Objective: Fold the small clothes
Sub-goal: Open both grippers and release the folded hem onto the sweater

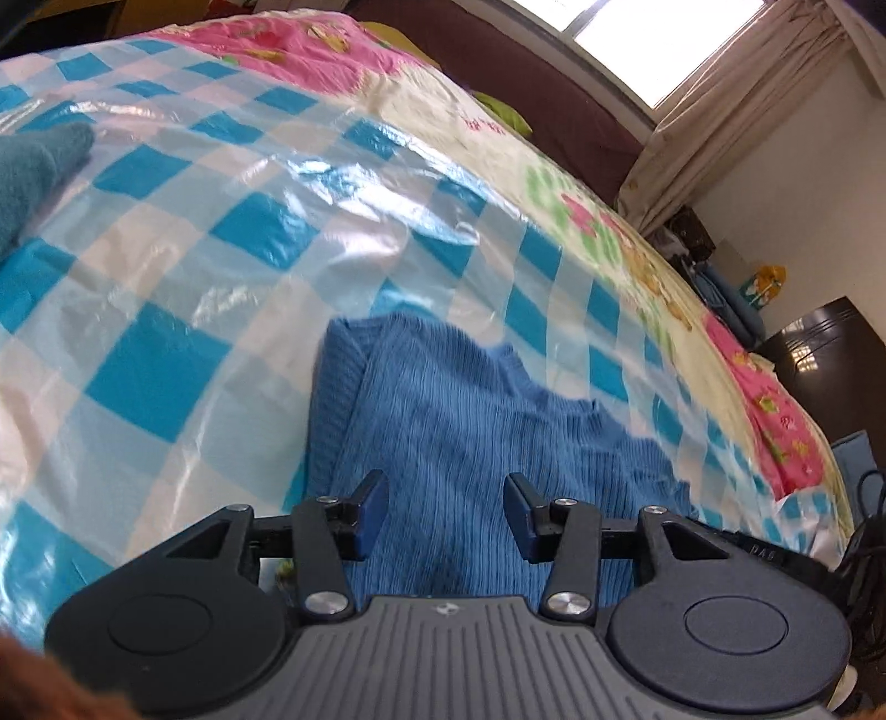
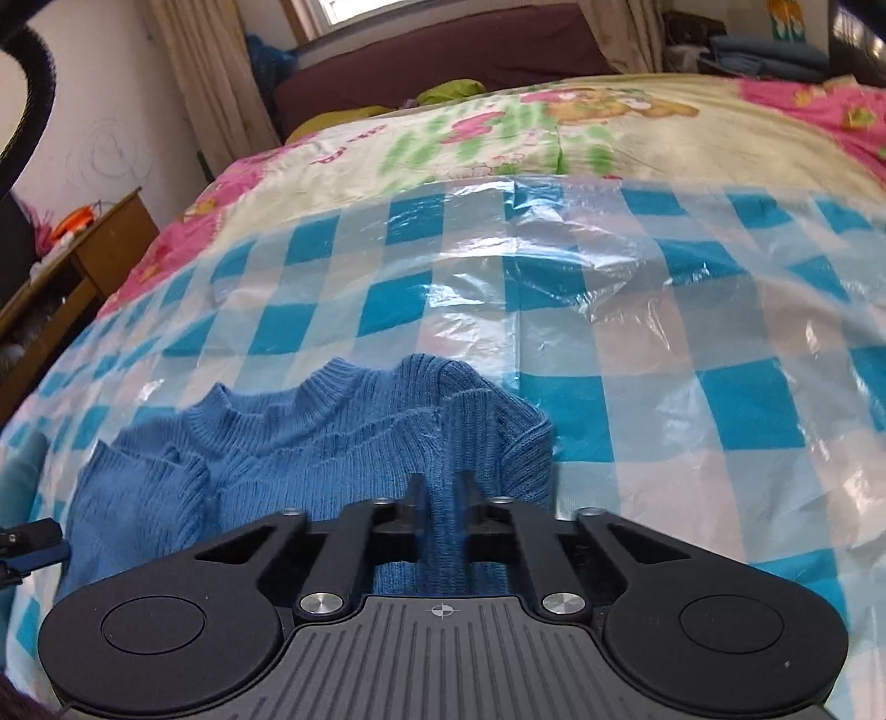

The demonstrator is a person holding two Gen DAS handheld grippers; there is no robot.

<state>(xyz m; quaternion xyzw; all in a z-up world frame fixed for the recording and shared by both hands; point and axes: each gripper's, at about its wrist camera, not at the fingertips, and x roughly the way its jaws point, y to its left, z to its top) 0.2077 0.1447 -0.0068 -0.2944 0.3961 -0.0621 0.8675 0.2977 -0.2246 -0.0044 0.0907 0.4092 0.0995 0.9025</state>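
Now, reading across from my left to my right:
Teal cloth (image 1: 33,166): I see a folded teal piece at the far left edge of the left wrist view, lying on the checked sheet, well apart from the sweater
Checked sheet (image 1: 183,288): a glossy blue and white checked plastic cover, crinkled and shiny, spread over the bed under everything I am working on
Left gripper (image 1: 446,515): I hold it angled down over the sweater; its two blue-padded fingers (image 1: 372,512) stand apart with ribbed knit showing in the gap, and the pads press on nothing that I can see
Blue sweater (image 2: 310,448): a small ribbed blue knit, rumpled, lying on the checked sheet near my edge of the bed; in the right wrist view its round collar faces away from me and a ruffled sleeve bunches at the left
Right gripper (image 2: 440,498): its fingers are drawn nearly together and a raised fold of the sweater runs up between them, pinched in the narrow gap
Bedspread (image 2: 637,144): pale cloth with pink and green cartoon prints, showing beyond the far edge of the checked sheet
Headboard (image 2: 443,50): dark maroon, beyond the bedspread, with curtains on both sides
Wooden desk (image 2: 77,266): beside the bed at the left of the right wrist view
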